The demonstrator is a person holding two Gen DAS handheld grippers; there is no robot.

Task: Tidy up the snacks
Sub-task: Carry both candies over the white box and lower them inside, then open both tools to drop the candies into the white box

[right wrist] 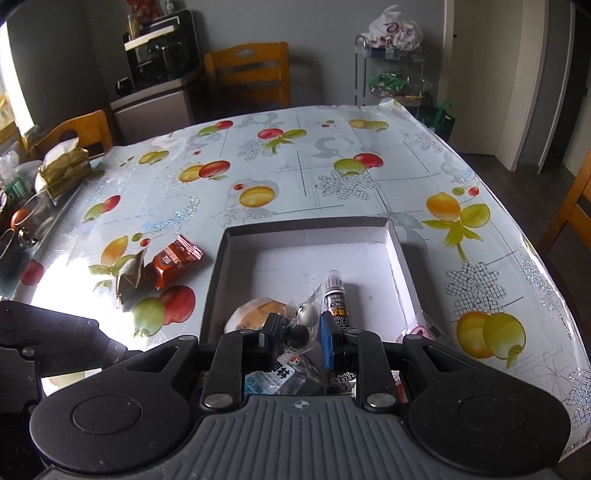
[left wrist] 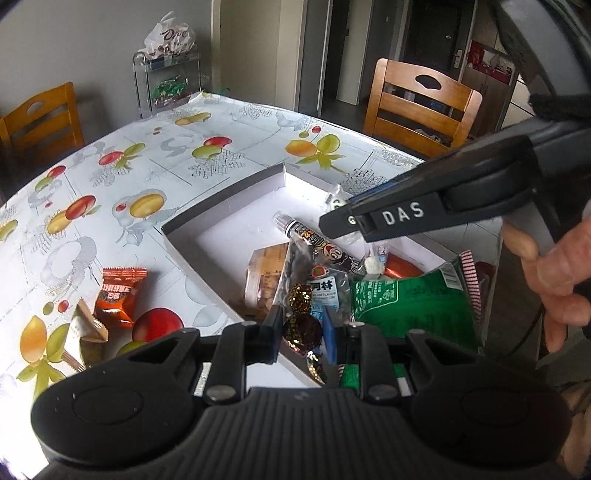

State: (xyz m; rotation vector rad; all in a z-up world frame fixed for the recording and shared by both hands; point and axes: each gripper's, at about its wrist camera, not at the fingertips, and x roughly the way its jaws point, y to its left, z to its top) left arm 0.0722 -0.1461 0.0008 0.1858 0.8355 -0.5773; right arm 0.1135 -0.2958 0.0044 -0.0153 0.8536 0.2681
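Note:
A shallow white box point(left wrist: 221, 218) point(right wrist: 310, 229) lies on the fruit-print table and holds several snacks: a green bag point(left wrist: 413, 302), a long dark stick pack point(left wrist: 321, 247) point(right wrist: 334, 295) and a round biscuit pack point(left wrist: 264, 277) point(right wrist: 255, 312). My left gripper point(left wrist: 301, 336) is shut on a dark gold-wrapped candy point(left wrist: 301, 330) over the box's near edge. My right gripper point(right wrist: 301, 338) is shut on a clear packet with dark and white balls point(right wrist: 303, 326) above the box; it shows from the side in the left wrist view point(left wrist: 340, 223). An orange packet point(left wrist: 118, 295) point(right wrist: 173, 262) and a tan packet point(left wrist: 86, 325) point(right wrist: 129, 277) lie left of the box.
Wooden chairs point(left wrist: 421, 103) point(right wrist: 247, 74) stand round the table. A wire rack with a white bag point(left wrist: 170, 40) point(right wrist: 395, 29) is at the far edge. A tissue pack point(right wrist: 64, 170) and clutter sit at the table's left side. A coffee machine point(right wrist: 159, 48) stands behind.

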